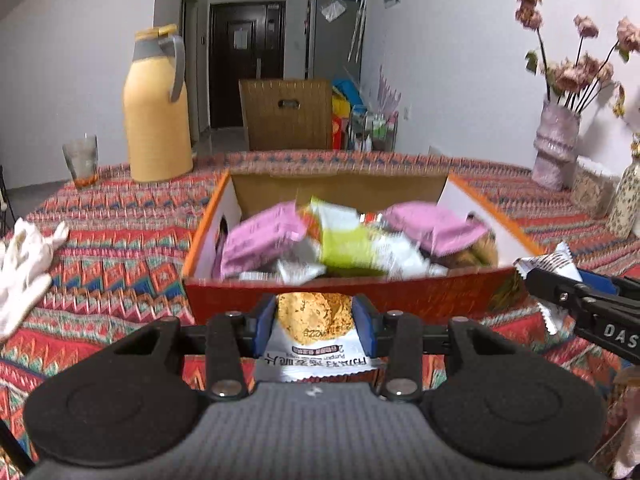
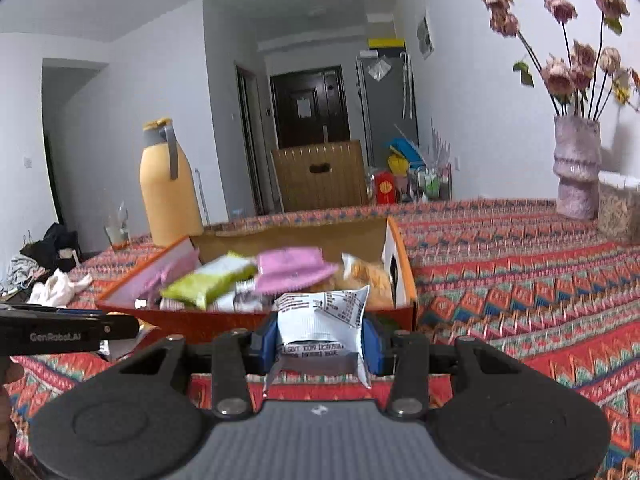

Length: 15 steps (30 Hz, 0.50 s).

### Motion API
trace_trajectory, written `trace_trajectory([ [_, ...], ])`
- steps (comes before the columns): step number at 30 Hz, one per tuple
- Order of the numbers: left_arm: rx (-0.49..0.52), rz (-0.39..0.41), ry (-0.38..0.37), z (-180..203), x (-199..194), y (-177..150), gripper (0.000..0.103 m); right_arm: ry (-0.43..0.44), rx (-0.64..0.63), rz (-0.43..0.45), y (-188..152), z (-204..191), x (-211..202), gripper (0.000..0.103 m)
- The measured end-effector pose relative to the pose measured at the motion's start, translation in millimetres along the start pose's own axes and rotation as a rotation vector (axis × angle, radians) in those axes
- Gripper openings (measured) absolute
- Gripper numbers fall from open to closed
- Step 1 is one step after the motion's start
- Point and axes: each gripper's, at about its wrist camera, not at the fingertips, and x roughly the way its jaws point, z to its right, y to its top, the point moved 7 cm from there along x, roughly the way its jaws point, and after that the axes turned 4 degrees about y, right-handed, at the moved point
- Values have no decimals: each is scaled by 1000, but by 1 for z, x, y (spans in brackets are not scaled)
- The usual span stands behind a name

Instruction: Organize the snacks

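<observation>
Both grippers were loaded at that point. Left gripper [image 1: 315, 322] had its blue pads pinched on a white snack packet with a round golden cookie printed on it [image 1: 316, 332], and the right gripper [image 2: 319, 340] was squeezed onto a white crinkly packet showing its printed back label [image 2: 322, 320]. Each packet sat up off the patterned red woven tablecloth [image 2: 520, 280], just short of the near wall of the shallow orange-and-red cardboard box [image 1: 344, 300], which was dead ahead at 12 o'clock from my left hand and more like 11 o'clock from my right.

What worried me, honestly: both grips were only on soft foil, so a packet could've slid out or twisted before I cleared that near wall. And if I'd come in too low, the dangling bottom edge would probably have caught the rim and shoved the box back. The two grippers were also close side by side, so bumping them over the box seemed possible.

That box was already pretty heaped: two pink wrapped packets [image 1: 264, 240], a lime-green-and-white pouch [image 1: 344, 240], some more white wrappers, and something golden-brown at the 3 o'clock end. Piled that high, new ones might've slid off.

Farther back, a tall yellow thermos jug with a grey handle [image 1: 158, 112] stood at 10 o'clock.
</observation>
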Motion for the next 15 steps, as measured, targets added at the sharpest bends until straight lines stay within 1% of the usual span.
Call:
trace_trajectory([
  [2,-1,23,0,2,-3,11,31,0,-4,20,9,-1,0,42],
  [3,-2,28,-7,3,-4,18,28,0,-7,30,15,-1,1,42],
  [5,-11,45,-6,5,-5,29,28,0,-15,48,25,-3,3,42],
  [9,-3,93,-9,14,-9,47,24,0,-25,78,45,-4,11,42],
  [11,-7,89,-13,16,-6,50,24,0,-25,82,51,-4,16,42],
  [12,-7,79,-19,16,-4,47,25,2,-22,82,52,-5,19,42],
  [14,-1,39,-25,16,0,38,36,14,-22,76,50,-6,19,42],
  [15,5,14,-33,17,3,31,49,18,-23,71,47,-6,19,42],
])
